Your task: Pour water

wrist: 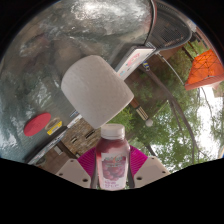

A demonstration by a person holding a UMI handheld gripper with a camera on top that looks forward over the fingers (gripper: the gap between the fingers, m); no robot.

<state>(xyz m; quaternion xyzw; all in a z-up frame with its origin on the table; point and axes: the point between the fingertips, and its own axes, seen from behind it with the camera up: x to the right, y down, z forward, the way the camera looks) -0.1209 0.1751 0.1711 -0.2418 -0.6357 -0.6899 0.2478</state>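
Pink pads on my gripper [112, 168] are sitting snug against both sides of a small clear plastic bottle with a pale cap and a purple-pink label [112, 160], so the fingers are closed most of the way and clamping it, no gap showing on either side as far as I'm seeing. The bottle is standing upright between the fingers, cap [113, 131] pointing up toward the middle of the view. Just beyond and above the cap I'm looking at a white, rounded-off cup-like thing [97, 88], tilted, with its wider end leaning up and away; can't tell exactly what it's made of or whether it's touching anything. Behind that, a big shiny metallic curved surface [60, 45] is filling most of the upper part of the view, reflecting a lot of light. Down beside the fingers on one side, something red and oval with a bit of yellow next to it [42, 125] is lying on the grey surface [30, 100]. Off on the other side I'm seeing green trees [185, 125] and some dark thin poles or frame bars [175, 100], plus an orange-red triangular patch [203, 66] higher up. No water is visibly coming out of the bottle, and the cap looks like it's on.
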